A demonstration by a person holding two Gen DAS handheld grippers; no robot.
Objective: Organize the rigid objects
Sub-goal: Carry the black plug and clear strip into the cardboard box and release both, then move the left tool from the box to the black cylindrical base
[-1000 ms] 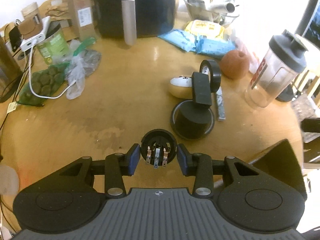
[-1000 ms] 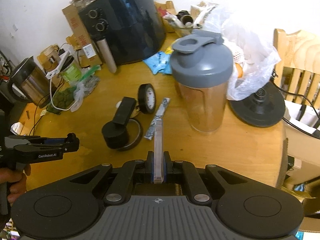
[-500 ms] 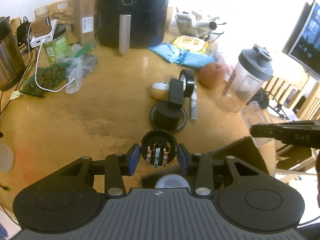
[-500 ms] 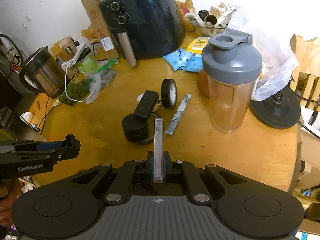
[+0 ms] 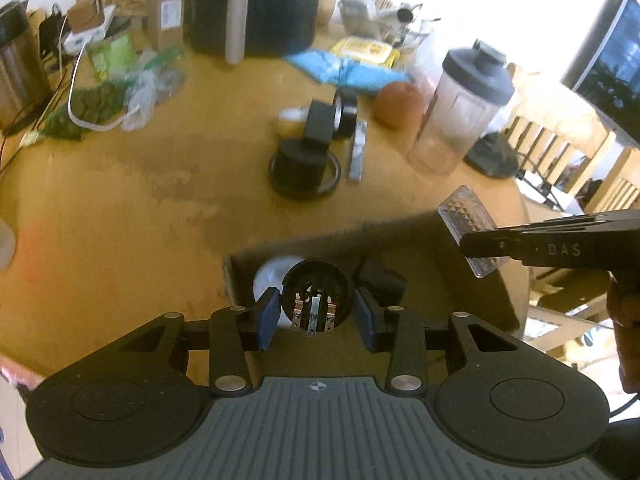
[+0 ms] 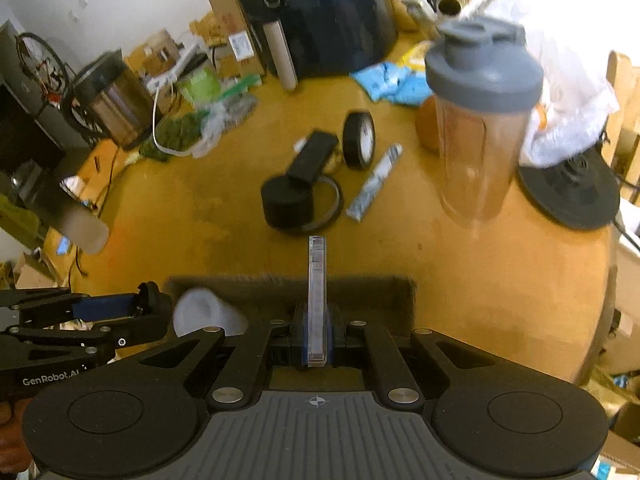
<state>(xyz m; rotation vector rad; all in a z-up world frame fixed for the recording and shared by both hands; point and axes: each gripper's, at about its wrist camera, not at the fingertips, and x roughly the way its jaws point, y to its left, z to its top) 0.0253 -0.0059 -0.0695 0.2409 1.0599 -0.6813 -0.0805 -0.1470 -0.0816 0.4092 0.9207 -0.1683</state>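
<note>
My left gripper (image 5: pixel 316 314) is shut on a black round socket part (image 5: pixel 316 300) with metal contacts and holds it over an open cardboard box (image 5: pixel 432 236) at the table's near edge. A white round object (image 5: pixel 270 276) and a black item (image 5: pixel 378 286) lie in the box. My right gripper (image 6: pixel 317 334) is shut on a clear flat plastic piece (image 6: pixel 317 280), held edge-on above the same box (image 6: pixel 288 282); the piece also shows in the left wrist view (image 5: pixel 466 226). On the table remain a black cylinder on a ring (image 5: pixel 304 162), a tape roll (image 5: pixel 346 114) and a thin sachet (image 5: pixel 358 152).
A shaker bottle (image 5: pixel 460 112) stands right of the loose items, a brown round thing (image 5: pixel 400 104) beside it. A black air fryer (image 5: pixel 256 4), boxes, blue packets (image 5: pixel 348 72), plastic bags (image 5: pixel 136 92) and a kettle (image 5: pixel 16 64) line the back. A black disc base (image 6: pixel 572 196) sits at the right edge.
Both grippers drew back from the table's middle to above the cardboard box, each still holding its object. The loose items on the table have not moved.
</note>
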